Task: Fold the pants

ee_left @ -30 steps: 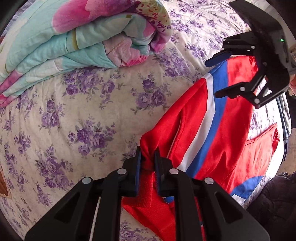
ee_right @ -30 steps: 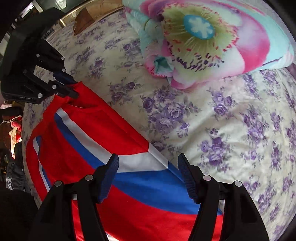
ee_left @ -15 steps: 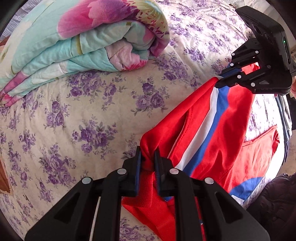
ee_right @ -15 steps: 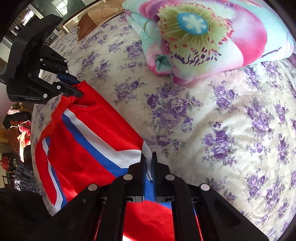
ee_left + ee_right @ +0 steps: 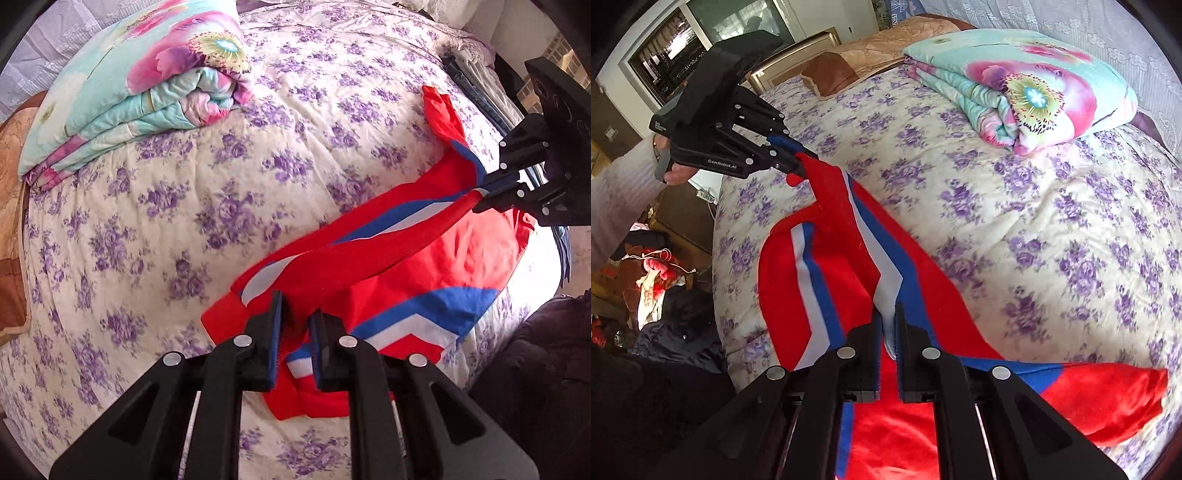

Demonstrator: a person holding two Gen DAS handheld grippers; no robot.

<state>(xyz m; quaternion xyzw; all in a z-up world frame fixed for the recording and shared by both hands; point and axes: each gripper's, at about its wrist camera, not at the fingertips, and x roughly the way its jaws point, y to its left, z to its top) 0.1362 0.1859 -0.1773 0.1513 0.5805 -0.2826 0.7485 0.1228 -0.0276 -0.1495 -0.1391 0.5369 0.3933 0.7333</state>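
Observation:
Red pants [image 5: 436, 258] with blue and white stripes lie on the bed, partly lifted; they also show in the right wrist view [image 5: 849, 266]. My left gripper [image 5: 295, 314] is shut on a red edge of the pants near the bed's front. It shows in the right wrist view [image 5: 792, 162], pinching the fabric's corner above the bed. My right gripper [image 5: 886, 325] is shut on the white and blue striped part. In the left wrist view it [image 5: 480, 192] holds the fabric at the right. The cloth hangs stretched between both grippers.
A floral bedspread [image 5: 221, 192] covers the bed. A folded teal and pink quilt [image 5: 140, 88] lies at the back; it shows in the right wrist view [image 5: 1027, 85] too. Dark clothes [image 5: 535, 350] and clutter [image 5: 653, 280] lie beside the bed.
My right gripper shut on the striped fabric. Both grippers then rose and lifted the pants' edge off the bed, stretching the cloth between them.

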